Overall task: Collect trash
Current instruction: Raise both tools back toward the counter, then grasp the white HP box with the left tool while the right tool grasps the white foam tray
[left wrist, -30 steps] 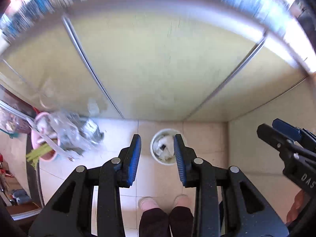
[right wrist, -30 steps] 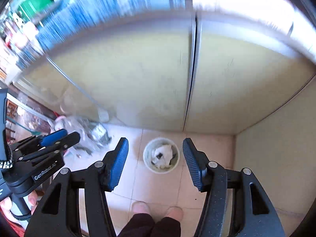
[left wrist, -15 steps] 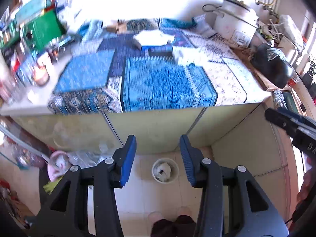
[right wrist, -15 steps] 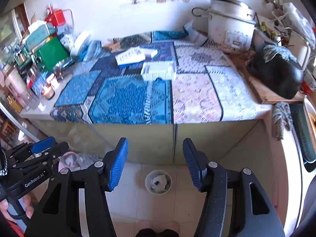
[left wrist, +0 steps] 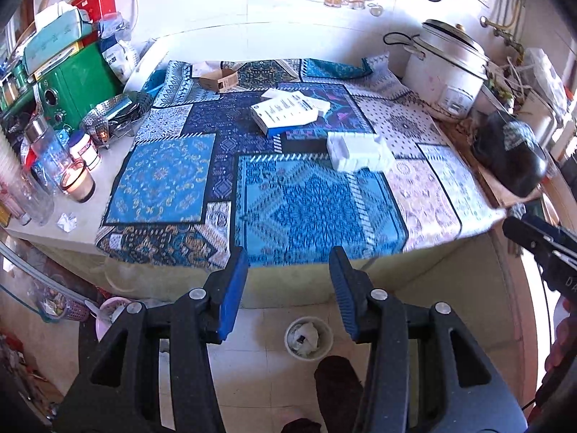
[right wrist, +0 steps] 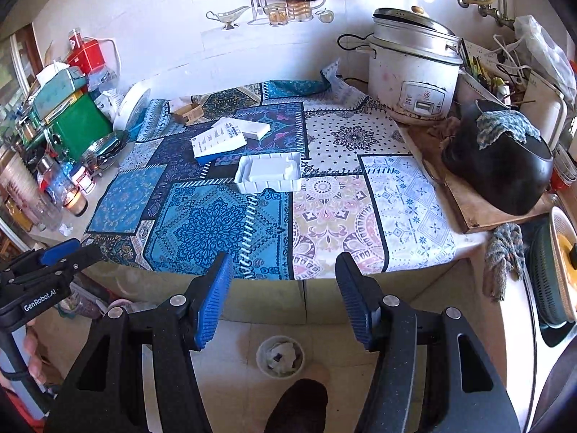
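Both grippers hang above the front edge of a counter spread with patterned mats. My left gripper is open with nothing between its blue pads. My right gripper is open and empty too. On the mats lie a white plastic tray, a white and blue carton and a small cardboard box. A crumpled scrap of paper rests near the counter's left edge. Down on the tiled floor stands a small round bin holding crumpled white waste.
A white rice cooker and a black pot with a cloth on it fill the counter's right end. A green appliance, jars and a lit candle glass crowd the left. A person's dark-trousered leg stands by the bin.
Both views have risen from the cupboard doors and floor bin to the countertop. The left jaws have spread wider. The bin has shrunk and dropped low in both views.
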Motion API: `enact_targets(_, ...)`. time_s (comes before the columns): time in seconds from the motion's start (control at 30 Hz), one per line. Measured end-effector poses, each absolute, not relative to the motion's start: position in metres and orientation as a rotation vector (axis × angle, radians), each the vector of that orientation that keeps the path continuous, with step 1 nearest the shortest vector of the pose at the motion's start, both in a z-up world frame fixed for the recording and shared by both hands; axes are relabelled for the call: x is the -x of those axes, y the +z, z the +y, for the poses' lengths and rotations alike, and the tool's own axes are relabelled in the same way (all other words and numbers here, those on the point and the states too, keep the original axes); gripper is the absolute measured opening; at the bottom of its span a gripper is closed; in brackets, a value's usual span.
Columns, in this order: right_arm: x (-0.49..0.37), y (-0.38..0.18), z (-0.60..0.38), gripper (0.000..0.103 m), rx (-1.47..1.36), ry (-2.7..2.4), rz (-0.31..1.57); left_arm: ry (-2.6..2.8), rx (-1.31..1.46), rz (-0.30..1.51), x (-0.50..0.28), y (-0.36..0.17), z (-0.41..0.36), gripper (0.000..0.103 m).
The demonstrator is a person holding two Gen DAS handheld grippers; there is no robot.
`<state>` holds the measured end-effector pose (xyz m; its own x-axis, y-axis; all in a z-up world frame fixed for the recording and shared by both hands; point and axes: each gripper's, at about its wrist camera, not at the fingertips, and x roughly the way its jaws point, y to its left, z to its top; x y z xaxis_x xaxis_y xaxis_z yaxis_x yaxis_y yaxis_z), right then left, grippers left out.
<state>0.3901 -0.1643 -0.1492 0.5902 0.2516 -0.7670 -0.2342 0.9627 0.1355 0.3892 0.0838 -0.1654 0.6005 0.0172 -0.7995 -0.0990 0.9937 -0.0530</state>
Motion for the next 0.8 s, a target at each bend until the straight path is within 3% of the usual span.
enact_targets(0.07, -0.411, -0.151, -0.17, 0.055, -0.03, 0.296, 0.908, 0.086, 0.117, 0.925, -0.407, -0.164, 0.085, 0.047)
enact_targets(0.17, -0.444, -0.15, -0.18, 0.055, -0.023, 0.313, 0.923, 0.112, 0.137, 0.941, -0.44, -0.164, 0.085, 0.058)
enact_targets(0.57, -0.561, -0.176, -0.194, 0.055, 0.019, 0.386, 1.043, 0.209, 0.195, 1.032, -0.553, -0.195, 0.085, 0.06)
enact_targets(0.7, -0.584, -0.195, -0.183, 0.055, 0.01, 0.404, 1.105, 0.207, 0.161, 1.05, -0.58, -0.21, 0.092, 0.073)
enact_targets(0.8, -0.594, -0.207, -0.173, 0.055, 0.012, 0.393, 1.141, 0.171, 0.118, 1.085, -0.606, -0.224, 0.101, 0.077)
